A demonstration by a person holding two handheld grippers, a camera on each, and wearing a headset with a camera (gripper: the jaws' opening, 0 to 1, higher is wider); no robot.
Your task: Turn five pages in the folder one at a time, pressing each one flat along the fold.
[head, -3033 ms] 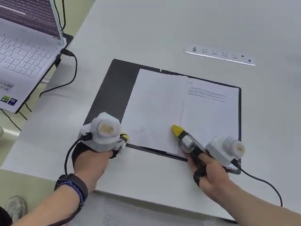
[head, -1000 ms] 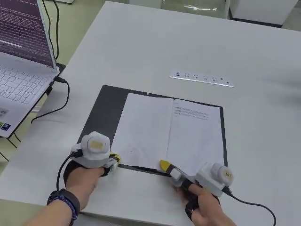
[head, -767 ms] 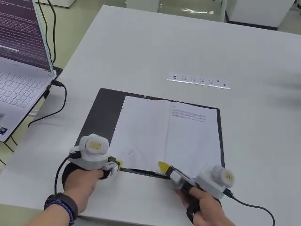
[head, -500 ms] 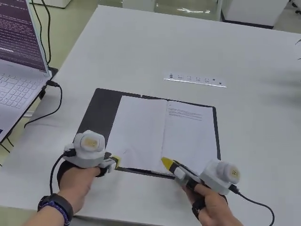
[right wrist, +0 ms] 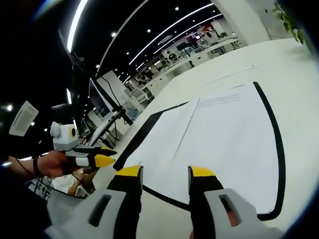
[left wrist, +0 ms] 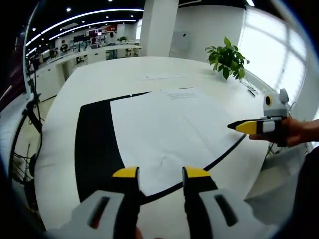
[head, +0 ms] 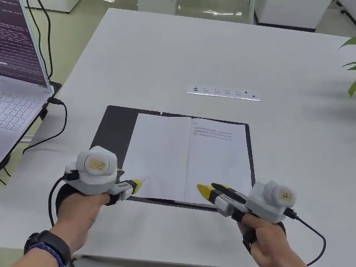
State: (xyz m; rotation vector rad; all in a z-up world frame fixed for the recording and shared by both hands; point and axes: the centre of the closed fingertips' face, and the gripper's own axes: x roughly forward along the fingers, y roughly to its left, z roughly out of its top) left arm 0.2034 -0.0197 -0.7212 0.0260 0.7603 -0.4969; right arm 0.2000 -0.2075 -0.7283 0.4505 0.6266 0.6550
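Observation:
The black folder (head: 111, 133) lies open and flat on the white table, with a blank left page (head: 158, 156) and a right page (head: 219, 158) with a few lines of print at its top. My left gripper (head: 133, 185) hovers at the folder's near left edge, open, with nothing between its jaws (left wrist: 160, 173). My right gripper (head: 204, 191) is held just off the near edge below the fold, open and empty as well (right wrist: 166, 172). Each gripper view looks across the white pages (left wrist: 169, 124) (right wrist: 224, 134) and catches the other gripper (left wrist: 251, 127) (right wrist: 97, 159).
A laptop (head: 14, 72) stands at the far left with a black cable (head: 53, 119) trailing toward the folder. A white power strip (head: 222, 92) lies beyond the folder. Plant leaves (head: 350, 69) show at the right edge. The table's front edge runs close below both hands.
The right gripper slid down the fold toward me and lifted off the page past the near edge. The left gripper drew slightly back from the folder's corner. The head camera also shifted.

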